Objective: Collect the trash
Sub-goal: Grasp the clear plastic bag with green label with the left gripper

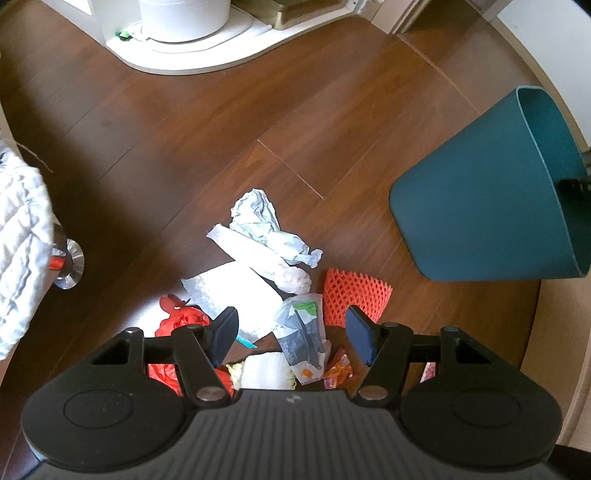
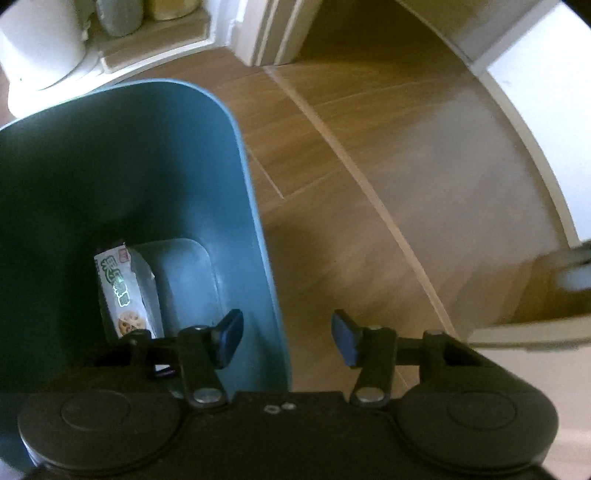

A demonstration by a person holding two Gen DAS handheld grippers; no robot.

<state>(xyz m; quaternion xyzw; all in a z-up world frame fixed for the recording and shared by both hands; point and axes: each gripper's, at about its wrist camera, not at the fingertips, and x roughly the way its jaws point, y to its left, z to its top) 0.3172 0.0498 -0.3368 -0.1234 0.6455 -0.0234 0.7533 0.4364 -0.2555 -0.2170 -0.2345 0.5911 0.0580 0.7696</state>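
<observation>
A pile of trash lies on the wooden floor in the left wrist view: crumpled white paper (image 1: 258,218), a white bubble mailer (image 1: 236,295), an orange foam net (image 1: 352,295), a red plastic bag (image 1: 181,319) and a grey printed wrapper (image 1: 303,332). My left gripper (image 1: 291,334) is open and empty, hovering above the wrapper. A teal bin (image 1: 491,214) stands to the right. In the right wrist view my right gripper (image 2: 287,338) is open and empty over the bin's right rim (image 2: 255,206). A cookie wrapper (image 2: 123,291) lies in the bin.
A white round appliance on a white base (image 1: 184,33) stands at the back. A quilted white cloth (image 1: 22,240) and a metal furniture foot (image 1: 68,264) are at the left. A white door frame (image 2: 266,33) and wall edge border the floor at right.
</observation>
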